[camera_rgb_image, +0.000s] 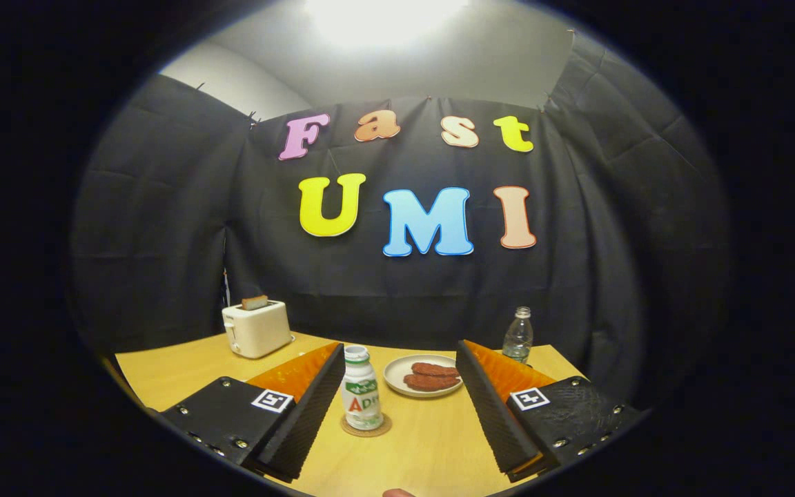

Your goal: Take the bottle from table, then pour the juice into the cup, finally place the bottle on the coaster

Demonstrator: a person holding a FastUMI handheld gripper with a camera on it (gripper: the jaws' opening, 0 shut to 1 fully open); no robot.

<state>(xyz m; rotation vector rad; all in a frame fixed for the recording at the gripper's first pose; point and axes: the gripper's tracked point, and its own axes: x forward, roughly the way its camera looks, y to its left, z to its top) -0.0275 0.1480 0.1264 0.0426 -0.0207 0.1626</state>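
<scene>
While the jaws gape wide, bottle [361, 395] stands upright on coaster [366, 426].

The one camera rides on the gripper [397, 386], low above the table [432, 442], looking forward between its spread fingers at a near bottle [361, 398], a plate [422, 376] and the far cloth wall.

The gripper [401, 407] hangs low over the table [432, 442], its two fingers [301, 414] spread wide apart, gripping nothing, angled forward and level above the tabletop.
</scene>
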